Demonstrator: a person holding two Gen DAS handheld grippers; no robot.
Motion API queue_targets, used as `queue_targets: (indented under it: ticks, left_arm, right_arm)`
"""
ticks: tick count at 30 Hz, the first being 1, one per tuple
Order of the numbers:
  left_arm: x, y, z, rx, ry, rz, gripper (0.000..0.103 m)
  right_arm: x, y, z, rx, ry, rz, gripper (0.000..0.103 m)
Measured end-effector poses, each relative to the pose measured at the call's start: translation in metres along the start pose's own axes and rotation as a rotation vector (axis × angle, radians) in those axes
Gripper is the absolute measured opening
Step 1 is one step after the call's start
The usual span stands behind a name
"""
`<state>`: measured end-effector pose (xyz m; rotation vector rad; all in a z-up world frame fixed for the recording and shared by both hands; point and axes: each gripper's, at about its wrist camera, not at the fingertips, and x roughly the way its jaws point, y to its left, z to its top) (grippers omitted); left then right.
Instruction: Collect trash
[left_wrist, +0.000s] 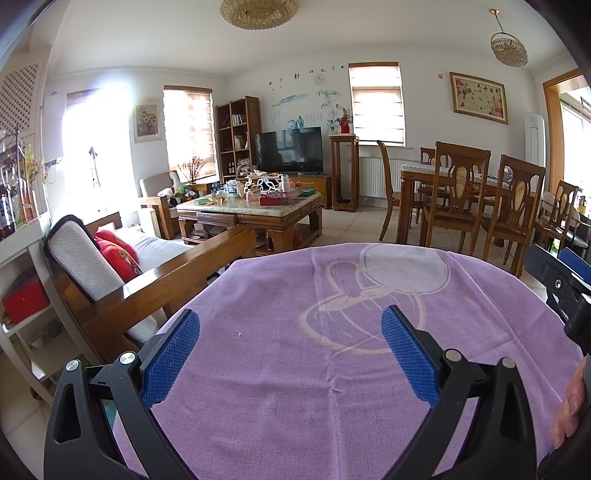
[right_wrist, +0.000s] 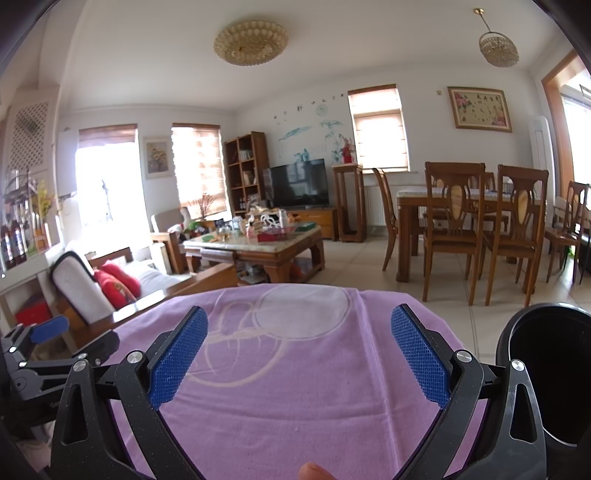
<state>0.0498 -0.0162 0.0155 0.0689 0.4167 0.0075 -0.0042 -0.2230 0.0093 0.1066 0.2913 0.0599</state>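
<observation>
Both grippers are hovering over the bench (left_wrist: 295, 387), which is covered with a purple cloth (right_wrist: 295, 398) with a faded cartoon print on it. The left gripper (left_wrist: 290, 354) has its jaws spread wide and there's nothing between the blue pads. Same for the right gripper (right_wrist: 299, 354): wide open, holding nothing. In the right view you can also see the left one poking in at the near left edge.

The thing is, I can't spot any trash on the cloth at all. There's a tiny pale speck (left_wrist: 239, 334) on the left side in the left view, too small to tell what it is. The black bin (right_wrist: 550, 369) sits just off the right side of the bench, and its inside looks dark, so I can't tell if anything's in it.

So either the collecting is basically finished or it hasn't really begun; these pictures alone can't settle that. The only obvious clutter is way off on the far coffee table (left_wrist: 255, 208) past the sofa (left_wrist: 122, 266), well apart from the grippers. The far right just has a dining table (right_wrist: 443, 199) and chairs.
</observation>
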Motion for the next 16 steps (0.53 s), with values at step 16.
queue_targets:
  ticks: [16]
  left_arm:
    - [-0.0004, -0.0030, -0.0023, -0.001, 0.009, 0.003, 0.098]
  right_arm:
    - [-0.0014, 0.0001, 0.0030, 0.008, 0.003, 0.002, 0.098]
